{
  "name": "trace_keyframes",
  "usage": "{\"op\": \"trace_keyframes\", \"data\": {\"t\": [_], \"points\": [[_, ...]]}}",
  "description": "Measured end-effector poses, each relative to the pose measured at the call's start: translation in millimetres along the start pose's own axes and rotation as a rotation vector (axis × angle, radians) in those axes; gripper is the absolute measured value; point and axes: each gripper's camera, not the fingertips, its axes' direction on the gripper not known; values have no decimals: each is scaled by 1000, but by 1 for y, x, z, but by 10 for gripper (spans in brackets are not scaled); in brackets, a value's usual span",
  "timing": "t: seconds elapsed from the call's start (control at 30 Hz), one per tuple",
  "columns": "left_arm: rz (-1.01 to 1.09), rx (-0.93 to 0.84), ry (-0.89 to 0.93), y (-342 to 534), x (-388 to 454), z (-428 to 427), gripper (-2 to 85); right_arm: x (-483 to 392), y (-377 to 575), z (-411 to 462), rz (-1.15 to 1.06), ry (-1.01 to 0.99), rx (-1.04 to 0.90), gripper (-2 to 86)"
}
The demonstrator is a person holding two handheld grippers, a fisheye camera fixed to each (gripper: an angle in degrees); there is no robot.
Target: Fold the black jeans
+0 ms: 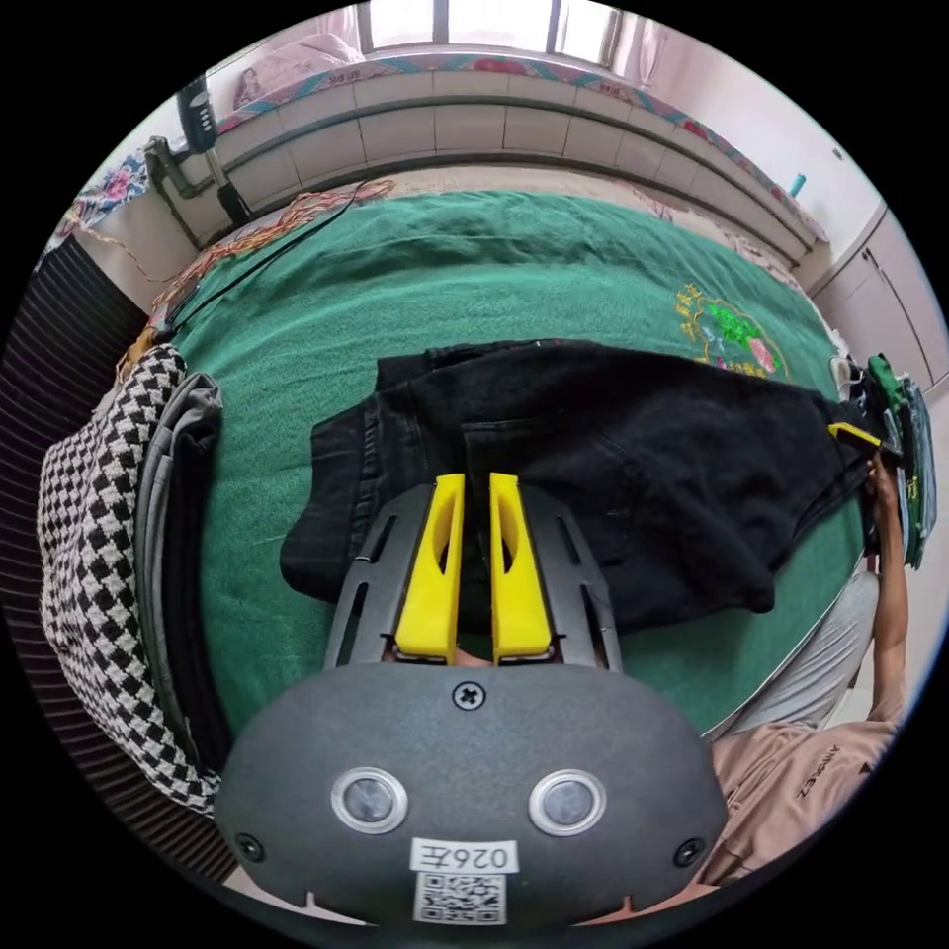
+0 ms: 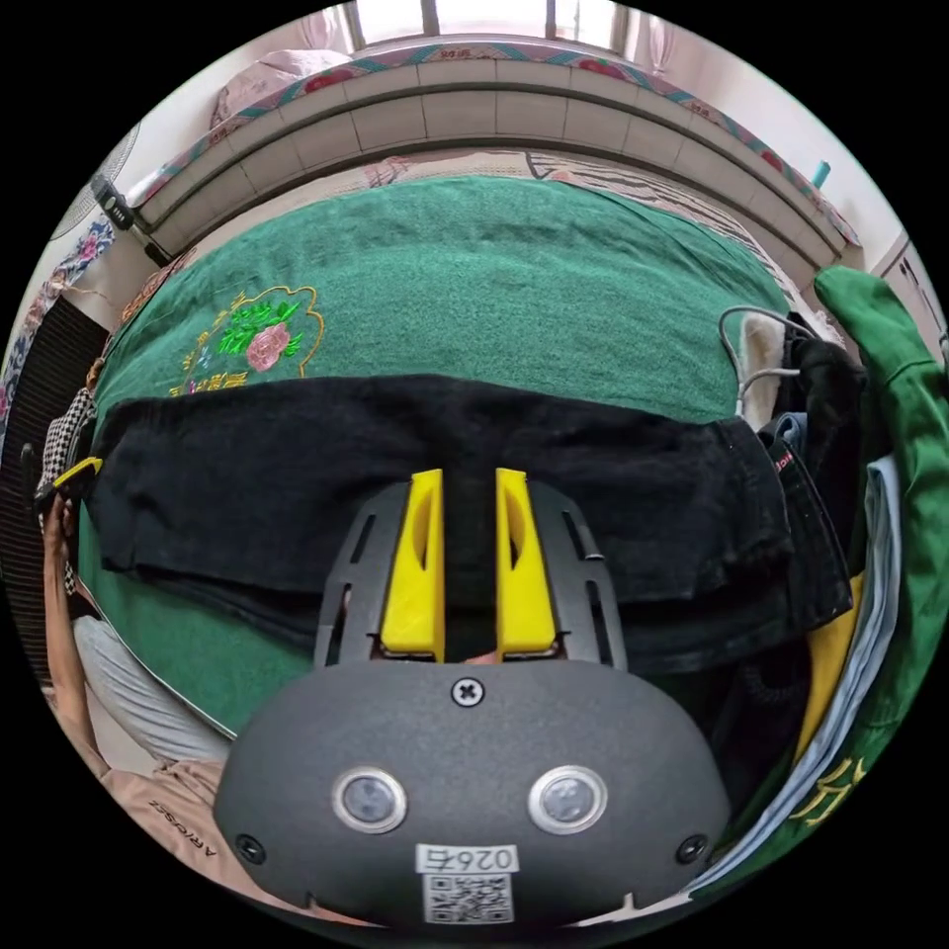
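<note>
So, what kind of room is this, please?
Probably a bedroom in a home. The black jeans lie on a green embroidered blanket spread like a bed cover, a window sits above a tiled ledge, and folded clothes are piled at the side.

A bedroom in a home: a green embroidered terry blanket (image 1: 554, 267) covers a bed, a tiled ledge (image 1: 494, 119) under a bright window (image 2: 494, 15) runs along the far side, and folded clothes (image 2: 870, 554) are piled at the right.
</note>
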Motion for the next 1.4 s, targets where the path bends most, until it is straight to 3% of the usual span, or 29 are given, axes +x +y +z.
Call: {"op": "trace_keyframes", "data": {"t": [0.17, 0.3, 0.53, 0.7, 0.87, 0.97, 1.1, 1.2, 1.3, 1.4], "points": [[-58, 61, 108, 16, -25, -2, 11, -4, 3, 6, -68, 54, 26, -12], [-92, 182, 268, 38, -52, -12, 5, 4, 23, -16, -58, 36, 174, -15], [-76, 456, 586, 95, -91, -25, 3, 48, 99, -62, 17, -225, 519, -15], [29, 552, 737, 149, -107, -32, 1, 84, 151, -71, -23, -381, 572, -16], [331, 402, 653, 199, -90, -40, -3, 101, 216, -57, -129, -406, 542, -16], [380, 171, 557, 229, -79, -13, -7, 99, 235, -35, -219, -345, 391, -15], [223, -62, 593, 258, -103, 30, -9, 93, 237, -6, -280, -344, 168, -12], [-42, -89, 599, 276, -139, 46, -9, 81, 239, 5, -285, -279, 94, -9], [-242, 4, 529, 292, -165, 37, -8, 86, 245, 0, -193, -206, 71, -10], [-364, 243, 441, 300, -174, 3, -2, 101, 262, -18, -66, -137, 142, -9]]}}
